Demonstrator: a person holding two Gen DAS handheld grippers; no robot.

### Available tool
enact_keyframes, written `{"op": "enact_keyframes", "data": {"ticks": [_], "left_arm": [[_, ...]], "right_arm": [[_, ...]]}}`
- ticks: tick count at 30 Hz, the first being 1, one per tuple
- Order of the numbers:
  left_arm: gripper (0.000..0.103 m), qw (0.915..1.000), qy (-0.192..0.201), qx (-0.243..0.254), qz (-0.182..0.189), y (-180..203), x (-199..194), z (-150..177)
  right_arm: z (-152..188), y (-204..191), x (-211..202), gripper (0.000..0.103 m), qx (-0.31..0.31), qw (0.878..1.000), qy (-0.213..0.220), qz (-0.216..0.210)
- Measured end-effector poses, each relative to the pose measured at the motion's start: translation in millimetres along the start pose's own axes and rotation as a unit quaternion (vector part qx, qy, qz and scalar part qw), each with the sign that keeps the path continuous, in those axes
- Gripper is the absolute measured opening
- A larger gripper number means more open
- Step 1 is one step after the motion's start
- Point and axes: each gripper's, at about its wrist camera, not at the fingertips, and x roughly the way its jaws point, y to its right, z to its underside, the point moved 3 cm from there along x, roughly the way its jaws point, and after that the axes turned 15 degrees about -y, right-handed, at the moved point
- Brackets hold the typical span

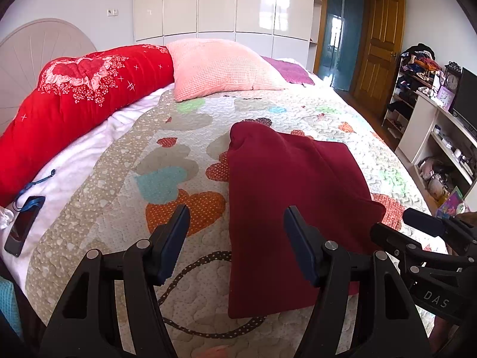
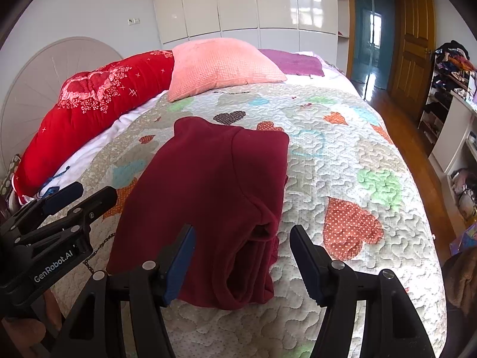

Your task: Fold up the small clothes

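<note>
On the heart-patterned quilt (image 1: pixel 184 137) of the bed lies a dark red fleece garment (image 2: pixel 208 197), folded into a long rectangle with its rolled edge toward the right gripper (image 2: pixel 242 235). Both the left gripper (image 1: pixel 237 216) and the right one hover above the near end of the garment, jaws spread wide and holding nothing.

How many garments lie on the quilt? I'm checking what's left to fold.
1: a dark red garment, partly folded, lying on the heart-patterned quilt ahead of both open grippers. Others may be hidden out of view.
</note>
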Motion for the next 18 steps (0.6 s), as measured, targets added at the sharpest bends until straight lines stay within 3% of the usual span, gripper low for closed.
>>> {"op": "enact_keyframes", "data": {"ticks": [18], "left_arm": [[0.066, 1.0, -0.006, 0.006, 0.002, 2.2, 4.9, 1.3]], "right_arm": [[0.0, 3.7, 8.3, 0.064, 0.0, 1.0, -0.007, -0.014]]}}
